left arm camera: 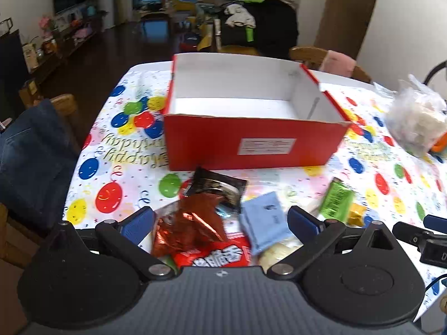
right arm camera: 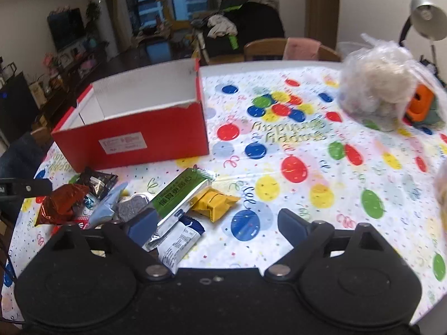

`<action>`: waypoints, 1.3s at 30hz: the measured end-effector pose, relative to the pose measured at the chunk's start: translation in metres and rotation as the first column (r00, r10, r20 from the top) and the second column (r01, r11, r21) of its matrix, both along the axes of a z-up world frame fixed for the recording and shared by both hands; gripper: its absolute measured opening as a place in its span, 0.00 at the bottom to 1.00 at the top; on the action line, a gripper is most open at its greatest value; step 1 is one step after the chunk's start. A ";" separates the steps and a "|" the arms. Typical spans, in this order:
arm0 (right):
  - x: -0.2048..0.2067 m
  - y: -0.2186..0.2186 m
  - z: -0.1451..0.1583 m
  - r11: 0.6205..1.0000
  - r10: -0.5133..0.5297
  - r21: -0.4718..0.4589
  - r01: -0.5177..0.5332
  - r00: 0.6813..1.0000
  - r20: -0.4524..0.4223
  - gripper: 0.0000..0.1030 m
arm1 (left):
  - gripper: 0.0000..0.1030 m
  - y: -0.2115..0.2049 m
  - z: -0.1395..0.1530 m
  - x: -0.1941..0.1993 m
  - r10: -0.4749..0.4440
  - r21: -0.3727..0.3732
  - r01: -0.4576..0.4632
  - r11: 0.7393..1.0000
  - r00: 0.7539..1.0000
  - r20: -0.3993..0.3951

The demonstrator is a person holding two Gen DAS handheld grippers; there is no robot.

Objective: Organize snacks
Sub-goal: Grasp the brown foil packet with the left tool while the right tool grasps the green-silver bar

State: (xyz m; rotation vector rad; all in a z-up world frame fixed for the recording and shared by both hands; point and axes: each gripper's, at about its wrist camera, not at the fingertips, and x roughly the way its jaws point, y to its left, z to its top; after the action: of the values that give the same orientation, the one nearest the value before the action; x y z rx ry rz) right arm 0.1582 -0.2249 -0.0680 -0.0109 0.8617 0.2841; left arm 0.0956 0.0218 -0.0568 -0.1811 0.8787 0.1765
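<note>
An empty red box [left arm camera: 206,145] [right arm camera: 173,136] with a white inside stands on the balloon tablecloth. In front of it lies a pile of snacks. My left gripper [left arm camera: 220,223] is open, low over a red-brown foil packet [left arm camera: 192,226], a light blue packet [left arm camera: 265,217] and a red packet [left arm camera: 215,255]; a black packet [left arm camera: 215,187] lies just beyond. My right gripper [right arm camera: 219,227] is open, its left finger [right arm camera: 145,229] beside a long green packet [right arm camera: 181,192]. A yellow packet [right arm camera: 215,203] and a white-and-blue packet [right arm camera: 178,240] lie close by.
A clear plastic bag [right arm camera: 374,83] [left arm camera: 416,117] of pale items sits at the far right beside an orange object [right arm camera: 421,103]. A desk lamp [right arm camera: 427,14] stands behind it. Wooden chairs ring the table; jeans [left arm camera: 30,153] hang on the left one. Table edge [left arm camera: 78,167] runs left.
</note>
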 end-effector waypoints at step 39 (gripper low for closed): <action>0.090 0.088 -0.052 0.988 -0.040 -0.156 0.004 0.972 -0.231 0.34 | 0.52 0.051 -0.055 0.065 0.144 -0.123 -0.181 0.976 0.955 -0.261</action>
State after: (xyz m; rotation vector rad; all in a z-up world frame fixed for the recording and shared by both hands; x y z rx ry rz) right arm 0.2480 -0.1369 -0.1205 -0.1141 1.1159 0.1996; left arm 0.1601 0.0724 -0.1122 -0.3745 1.1304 0.2946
